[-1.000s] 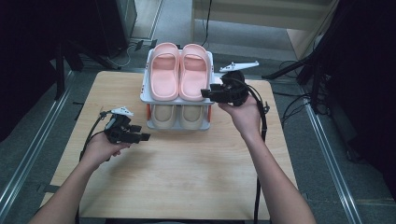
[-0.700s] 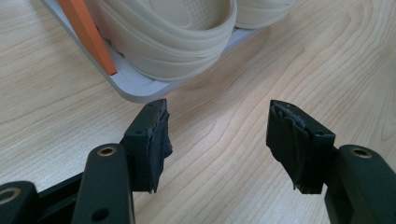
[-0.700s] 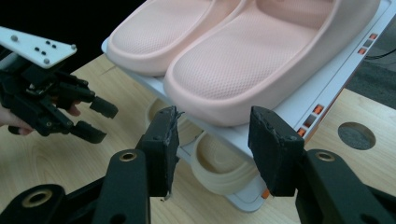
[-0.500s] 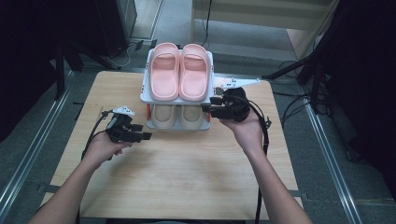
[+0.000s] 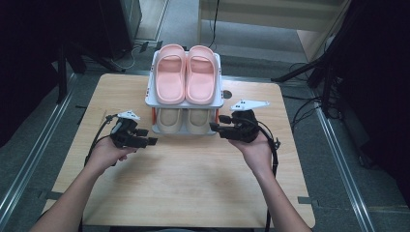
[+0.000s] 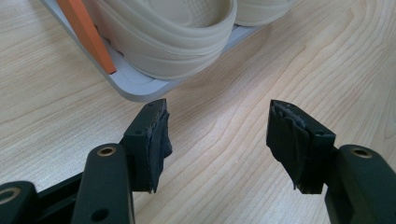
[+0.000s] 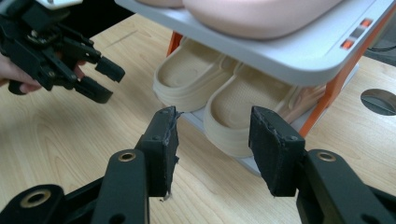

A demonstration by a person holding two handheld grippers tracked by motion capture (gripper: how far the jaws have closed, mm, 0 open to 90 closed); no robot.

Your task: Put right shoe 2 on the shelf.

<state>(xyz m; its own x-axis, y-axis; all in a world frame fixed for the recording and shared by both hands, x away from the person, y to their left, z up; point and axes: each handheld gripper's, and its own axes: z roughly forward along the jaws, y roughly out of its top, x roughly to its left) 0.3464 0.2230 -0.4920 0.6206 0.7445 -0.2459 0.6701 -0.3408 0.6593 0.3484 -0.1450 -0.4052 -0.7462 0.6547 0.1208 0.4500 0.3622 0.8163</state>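
Observation:
A two-shelf shoe rack [image 5: 218, 102] stands at the table's far middle, with pink slippers [image 5: 186, 72] on top and beige slippers [image 5: 186, 121] below. My right gripper [image 5: 218, 123] hovers open at the lower shelf's front right corner. In the right gripper view its jaws [image 7: 215, 121] frame the heel of a beige slipper [image 7: 243, 116] without touching it, under the grey top shelf [image 7: 289, 51]. My left gripper [image 5: 149, 137] stays open just left of the rack's front. Its jaws [image 6: 219, 112] stand over bare wood, short of a beige slipper [image 6: 177, 32] and the lower shelf's rim [image 6: 140, 88].
The wooden table [image 5: 183, 183] stretches bare toward the person. A round hole [image 5: 227, 94] lies right of the rack. An orange post [image 6: 88, 32] holds the rack's corner. Dark stand legs [image 5: 309, 72] and metal floor rails [image 5: 338, 159] flank the table.
My right gripper has come down from beside the top shelf to the level of the lower shelf, nearer the person. The left gripper has not moved.

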